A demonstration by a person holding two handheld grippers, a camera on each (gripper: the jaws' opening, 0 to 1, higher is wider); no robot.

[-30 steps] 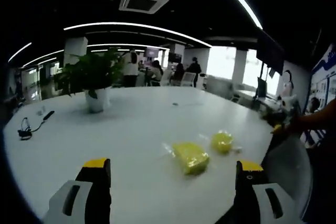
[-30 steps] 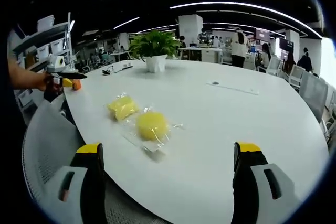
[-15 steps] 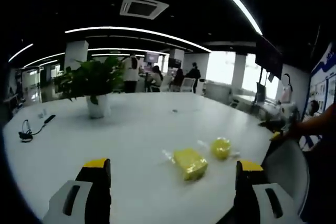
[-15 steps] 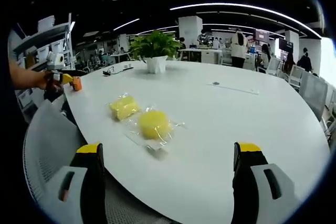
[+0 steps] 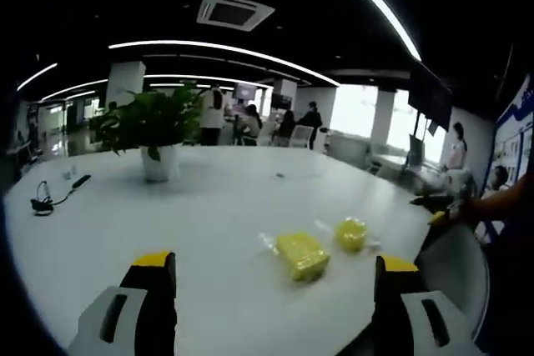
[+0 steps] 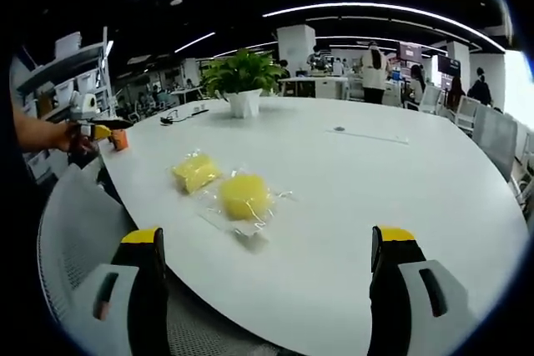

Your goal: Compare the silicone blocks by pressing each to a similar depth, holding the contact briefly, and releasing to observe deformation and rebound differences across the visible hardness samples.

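Two yellow silicone samples in clear wrap lie on a big white table (image 5: pixel 209 206). In the left gripper view the square block (image 5: pixel 302 255) is nearer and the round block (image 5: pixel 351 233) lies beyond it to the right. My left gripper (image 5: pixel 271 266) is open, held above the table short of the square block. In the right gripper view the round block (image 6: pixel 244 196) is nearer and the square block (image 6: pixel 195 172) lies behind it to the left. My right gripper (image 6: pixel 265 238) is open, just short of the round block. The other gripper (image 6: pixel 92 129) appears at far left, held by a hand.
A potted plant (image 5: pixel 153 131) stands at mid-table, also the potted plant (image 6: pixel 242 81). A black cable (image 5: pixel 46 202) lies near the left edge. A grey mesh chair (image 6: pixel 71 231) sits at the table's near edge. People and desks fill the office behind.
Both views have drifted slightly with the hands. The blocks lie where they were and both grippers stay open.
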